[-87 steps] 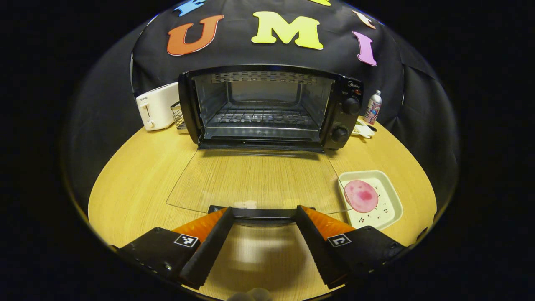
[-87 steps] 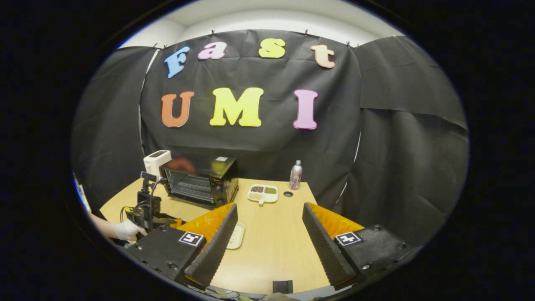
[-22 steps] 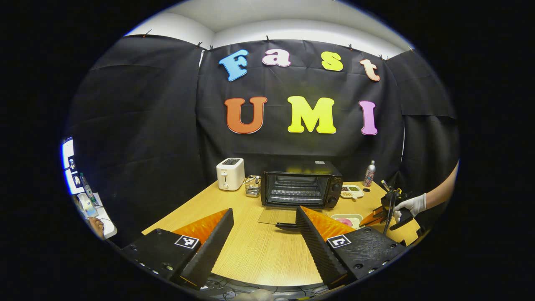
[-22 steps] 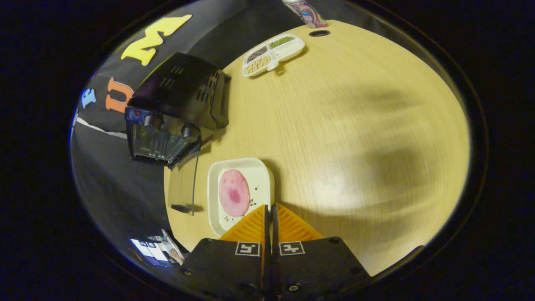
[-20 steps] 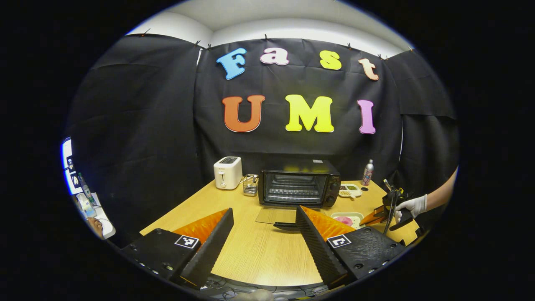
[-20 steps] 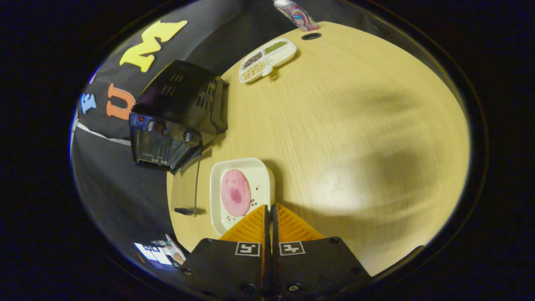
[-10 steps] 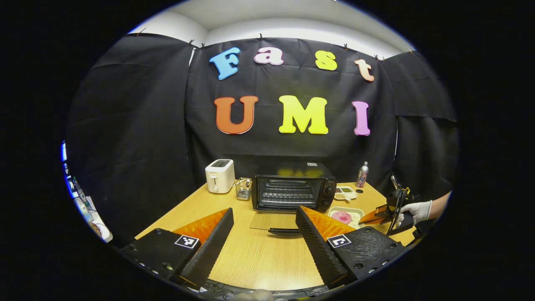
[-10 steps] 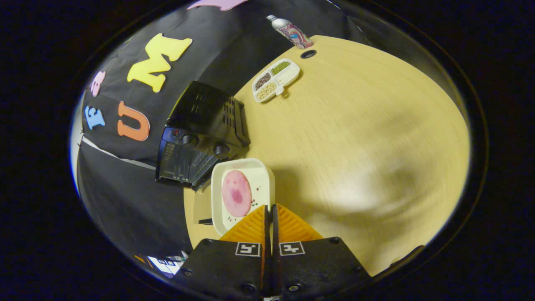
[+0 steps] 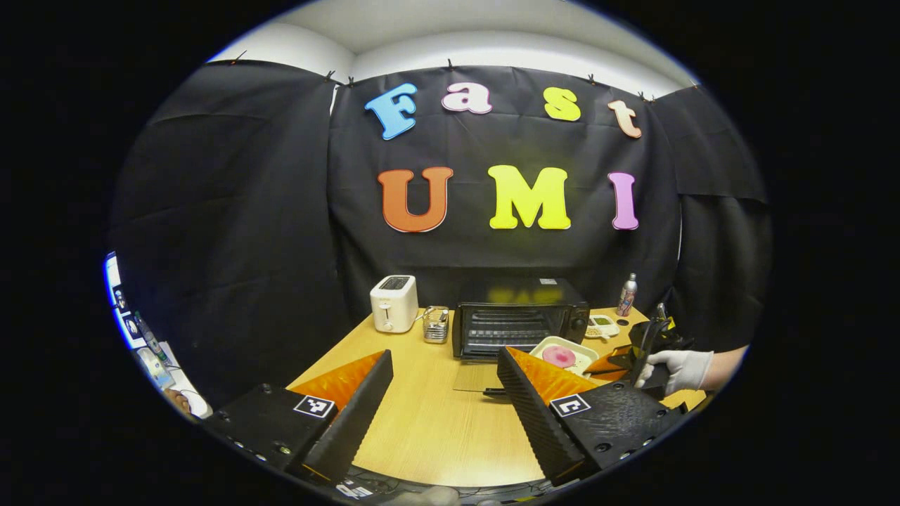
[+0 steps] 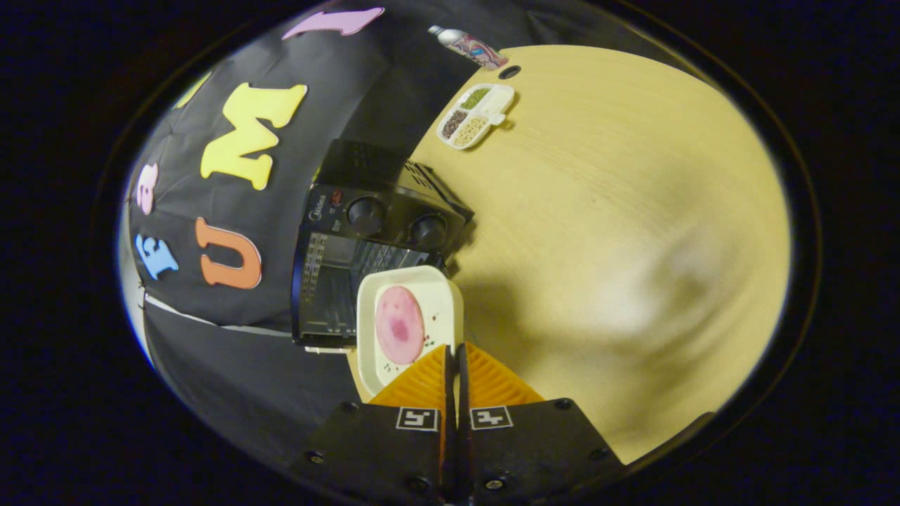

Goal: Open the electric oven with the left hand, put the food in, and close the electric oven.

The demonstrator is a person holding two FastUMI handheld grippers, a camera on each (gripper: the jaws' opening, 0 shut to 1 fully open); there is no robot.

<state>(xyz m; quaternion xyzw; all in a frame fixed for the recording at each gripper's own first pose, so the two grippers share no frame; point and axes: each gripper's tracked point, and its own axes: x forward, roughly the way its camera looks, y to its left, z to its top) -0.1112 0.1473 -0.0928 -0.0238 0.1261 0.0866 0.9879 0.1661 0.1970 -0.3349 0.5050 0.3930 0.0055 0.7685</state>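
We note the food, a round pink slice, lying flat on a pale square tray. In the right gripper view the tray is carried off the tabletop, directly ahead of the right tool, whose fingers are pressed together on the tray's near rim, so we judge it clamped there. In the left gripper view the same tray hangs just in front of the oven's mouth, held by the right tool in a gloved hand.

The electric oven stands toward the tabletop's far edge, its opening facing the near edge. Its glass door lies folded down flat on the tabletop, with the dark handle at its near end. The wire rack inside is visible.

Key relation: the opening lies ahead of the tray and to its left in the right gripper view. The tray has no marked long axis; its far edge points at the opening. We judge that the coming move is a level push straight in over the lowered door. The right hand is nearer.

The left tool stands spread wide and empty, back over the tabletop's near edge. A toaster and small wire basket sit left of the oven; a divided dish and a bottle sit to its right.
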